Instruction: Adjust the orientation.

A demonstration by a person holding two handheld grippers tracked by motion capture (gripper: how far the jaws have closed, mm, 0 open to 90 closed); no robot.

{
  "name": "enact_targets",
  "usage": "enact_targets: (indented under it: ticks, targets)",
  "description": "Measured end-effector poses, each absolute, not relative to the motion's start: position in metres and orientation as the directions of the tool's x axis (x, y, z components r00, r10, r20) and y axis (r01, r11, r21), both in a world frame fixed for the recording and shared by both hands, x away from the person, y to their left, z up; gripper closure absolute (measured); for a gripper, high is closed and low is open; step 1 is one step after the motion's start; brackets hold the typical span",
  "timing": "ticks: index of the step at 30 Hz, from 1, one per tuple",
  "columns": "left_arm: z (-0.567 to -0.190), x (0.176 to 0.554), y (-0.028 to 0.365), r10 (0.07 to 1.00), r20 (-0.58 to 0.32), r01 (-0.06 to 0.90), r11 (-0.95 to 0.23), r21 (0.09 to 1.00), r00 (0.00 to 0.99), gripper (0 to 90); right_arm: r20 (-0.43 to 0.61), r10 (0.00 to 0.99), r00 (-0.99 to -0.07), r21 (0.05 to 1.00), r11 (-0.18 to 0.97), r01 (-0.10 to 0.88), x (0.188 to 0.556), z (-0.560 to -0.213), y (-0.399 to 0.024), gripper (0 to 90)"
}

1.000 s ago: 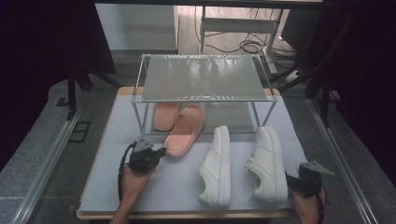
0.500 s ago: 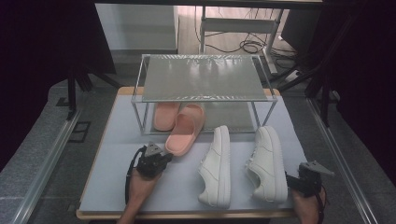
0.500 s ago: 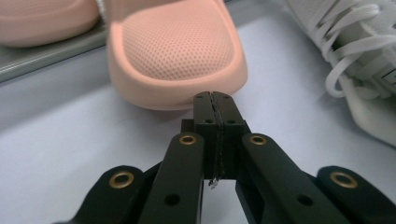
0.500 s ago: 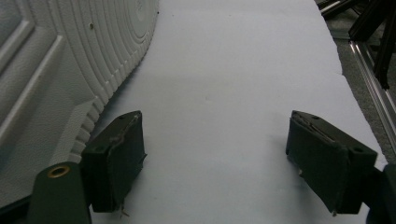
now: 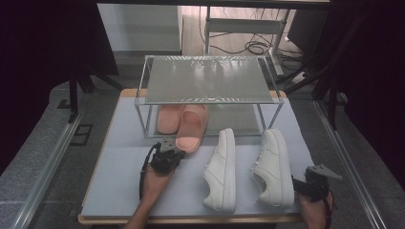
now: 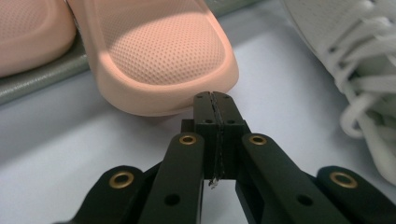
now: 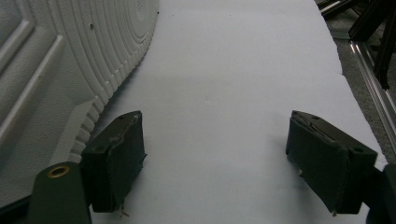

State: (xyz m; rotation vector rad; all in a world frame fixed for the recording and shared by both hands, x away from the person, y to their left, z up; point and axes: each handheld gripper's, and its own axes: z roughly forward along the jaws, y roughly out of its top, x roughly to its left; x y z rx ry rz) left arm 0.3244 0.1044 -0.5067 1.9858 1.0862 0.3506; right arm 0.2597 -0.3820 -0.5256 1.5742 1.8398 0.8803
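Left gripper (image 6: 215, 100): two black jaws pressed flat together, nothing between them, their tips at the rounded end of a pink slipper (image 6: 159, 56) and seemingly touching its edge. The slipper is smooth moulded foam with a fine dimpled surface and a thick sole rim; it lies directly ahead of the jaws on the pale grey mat (image 6: 56, 154). Beyond it and to the jaws' left lies the second pink slipper (image 6: 28, 32), of the same dimpled texture, on the lower tier of the metal-framed rack (image 5: 205, 78), whose top is a translucent ribbed panel. To the jaws' right, the woven laces of a white sneaker (image 6: 355, 70).

Right gripper (image 7: 215, 163): jaws spread wide, dark padded blocks holding nothing, only bare mat between them. Just beside its left jaw stands the ridged white rubber outsole of the other white sneaker (image 7: 70, 56), which lies on its side, with concentric tread rings.
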Motion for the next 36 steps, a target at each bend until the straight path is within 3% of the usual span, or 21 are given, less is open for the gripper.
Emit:
enact_targets:
  ticks: [36]
  targets:
    - [-0.512,0.397,0.085,0.844,-0.117,0.598,-0.265,0.756,0.523,89.5,0.002,0.987,-0.159,0.777,0.098,0.622,0.260,-0.526,-0.382,19.6]
